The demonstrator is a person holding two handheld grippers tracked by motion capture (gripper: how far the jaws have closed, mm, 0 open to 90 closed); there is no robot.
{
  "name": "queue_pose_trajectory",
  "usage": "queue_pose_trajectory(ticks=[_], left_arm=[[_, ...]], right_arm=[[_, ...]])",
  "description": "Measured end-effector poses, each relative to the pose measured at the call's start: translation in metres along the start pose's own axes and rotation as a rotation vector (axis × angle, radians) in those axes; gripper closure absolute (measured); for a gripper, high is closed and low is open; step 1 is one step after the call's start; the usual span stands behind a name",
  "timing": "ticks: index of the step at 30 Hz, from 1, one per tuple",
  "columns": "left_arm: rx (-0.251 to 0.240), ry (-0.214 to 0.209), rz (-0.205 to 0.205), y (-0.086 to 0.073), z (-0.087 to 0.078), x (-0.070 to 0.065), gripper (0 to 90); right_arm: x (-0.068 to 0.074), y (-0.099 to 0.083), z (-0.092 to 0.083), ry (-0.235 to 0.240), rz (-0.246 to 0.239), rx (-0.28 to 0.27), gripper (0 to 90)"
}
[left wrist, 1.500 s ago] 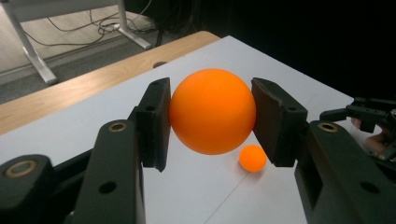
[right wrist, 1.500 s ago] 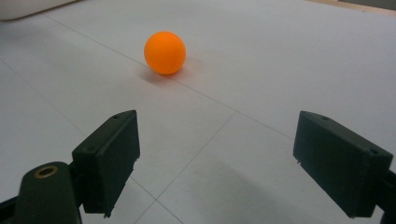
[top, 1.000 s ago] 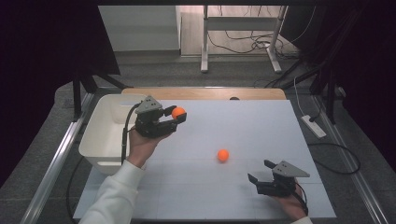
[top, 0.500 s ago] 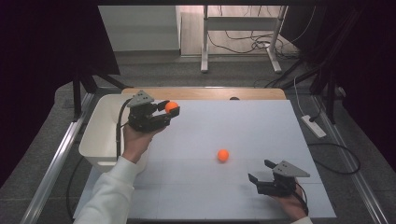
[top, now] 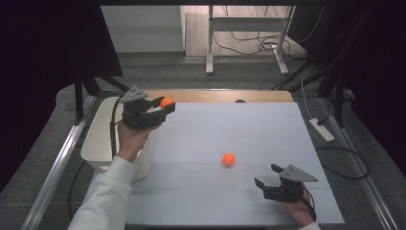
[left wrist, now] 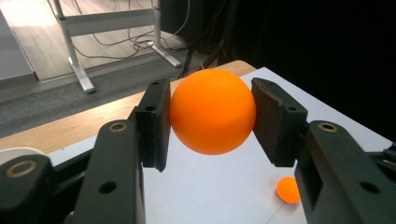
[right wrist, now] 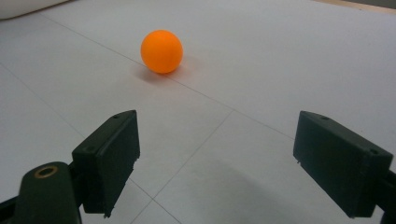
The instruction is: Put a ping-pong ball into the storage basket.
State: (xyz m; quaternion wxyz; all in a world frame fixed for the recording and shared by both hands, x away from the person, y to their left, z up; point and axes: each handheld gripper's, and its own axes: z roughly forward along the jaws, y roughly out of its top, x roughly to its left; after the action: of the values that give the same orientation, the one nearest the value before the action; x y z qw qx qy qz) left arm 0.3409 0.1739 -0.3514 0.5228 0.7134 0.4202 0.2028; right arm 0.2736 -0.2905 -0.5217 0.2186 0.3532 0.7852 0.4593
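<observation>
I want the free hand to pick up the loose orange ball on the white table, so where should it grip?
Grip the small orange ball across its widest middle, coming from the right tongs' side: it's round, so any side works, and it sits alone ahead of their open jaws.

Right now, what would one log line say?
left gripper: shut on orange ball | right gripper: open, empty | second ball: on table | white bin: left edge

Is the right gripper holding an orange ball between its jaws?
No, the right gripper is open with nothing between its jaws, and the loose orange ball lies on the white table ahead of it.
</observation>
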Motion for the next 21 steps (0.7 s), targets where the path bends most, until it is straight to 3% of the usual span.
queue_pose_trajectory(ticks=[21], left_arm=[[-0.023,0.087,-0.042,0.000,-0.012,0.029,50.8]], right_arm=[[0.000,0.000,0.000,-0.001,-0.001,0.000,14.8]])
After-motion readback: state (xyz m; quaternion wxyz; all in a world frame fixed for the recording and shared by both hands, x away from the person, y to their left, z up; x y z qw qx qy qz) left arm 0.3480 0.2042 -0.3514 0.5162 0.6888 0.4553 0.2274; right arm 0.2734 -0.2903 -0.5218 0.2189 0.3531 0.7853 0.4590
